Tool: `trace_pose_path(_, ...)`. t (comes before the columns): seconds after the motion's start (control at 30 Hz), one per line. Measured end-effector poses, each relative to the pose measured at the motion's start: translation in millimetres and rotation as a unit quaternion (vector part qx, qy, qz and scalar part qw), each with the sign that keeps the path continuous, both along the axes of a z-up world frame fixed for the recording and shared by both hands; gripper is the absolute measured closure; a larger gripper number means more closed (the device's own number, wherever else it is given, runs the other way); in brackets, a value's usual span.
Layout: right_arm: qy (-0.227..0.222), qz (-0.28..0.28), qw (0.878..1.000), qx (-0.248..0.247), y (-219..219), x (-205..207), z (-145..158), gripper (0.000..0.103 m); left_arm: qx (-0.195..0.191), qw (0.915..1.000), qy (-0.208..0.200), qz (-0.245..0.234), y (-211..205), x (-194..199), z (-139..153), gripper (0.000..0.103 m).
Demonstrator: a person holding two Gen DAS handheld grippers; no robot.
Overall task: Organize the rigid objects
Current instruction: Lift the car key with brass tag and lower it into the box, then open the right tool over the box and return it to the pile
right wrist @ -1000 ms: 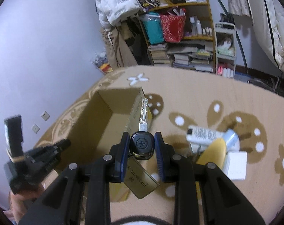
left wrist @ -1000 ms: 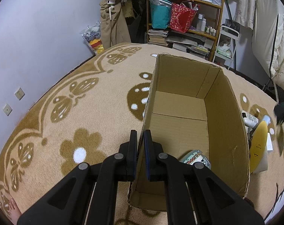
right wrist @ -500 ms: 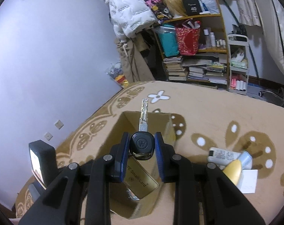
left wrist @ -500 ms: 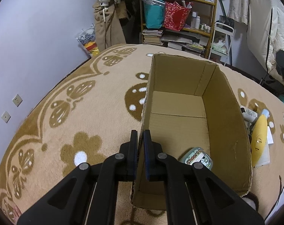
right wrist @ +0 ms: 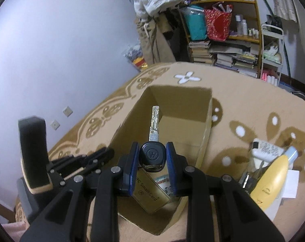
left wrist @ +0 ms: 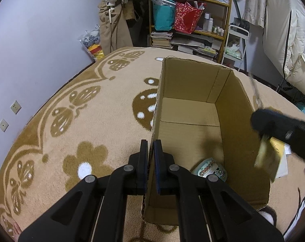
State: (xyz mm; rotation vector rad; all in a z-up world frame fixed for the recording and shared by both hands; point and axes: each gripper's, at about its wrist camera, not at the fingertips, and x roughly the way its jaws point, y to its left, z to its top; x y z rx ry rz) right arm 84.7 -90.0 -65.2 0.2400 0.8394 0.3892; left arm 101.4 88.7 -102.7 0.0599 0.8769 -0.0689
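An open cardboard box (left wrist: pixel 239 109) (right wrist: pixel 205 133) stands on the carpet. My left gripper (left wrist: pixel 150 161) is shut on the box's left wall near its front corner. My right gripper (right wrist: pixel 152 155) is shut on a black car key (right wrist: pixel 152 154) with a silver blade and a gold card tag (right wrist: pixel 152 193) hanging below, held above the box opening. In the left wrist view the right gripper (left wrist: pixel 281 131) comes in blurred over the box's right wall. A small round tin (left wrist: pixel 211 170) lies in the box's near corner.
A yellow curved object (right wrist: pixel 271 181), a white bottle (right wrist: pixel 265 151) and white paper (right wrist: pixel 289 183) lie on the carpet right of the box. A cluttered shelf (left wrist: pixel 192 20) with books and bags stands at the back. A purple wall (left wrist: pixel 41 40) is on the left.
My right gripper has carried the key leftward from beside the box to over its opening. My left gripper keeps its grip on the box wall.
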Motion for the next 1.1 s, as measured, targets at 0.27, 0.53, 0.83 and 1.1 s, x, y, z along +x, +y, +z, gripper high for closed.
trace_pose_path(0.27, 0.011, -0.004, 1.000, 0.000, -1, -2, -13, 0.074, 0.022, 0.9997, -0.003, -0.005, -9, 1, 2, 0.098)
trace_pose_path(0.53, 0.016, -0.009, 1.000, 0.005, -3, -3, -15, 0.074, 0.006, 1.0000, -0.002, -0.002, -3, 3, 1, 0.098)
trace_pose_path(0.83, 0.024, -0.005, 0.999, 0.036, -10, -2, -18, 0.074, 0.000, 1.0000, -0.002, -0.002, 0, 4, 1, 0.098)
trace_pose_path(1.1, 0.009, -0.010, 0.999, 0.040, -23, -8, -9, 0.074, 0.006, 1.0000, 0.001, -0.007, -3, 5, -1, 0.098)
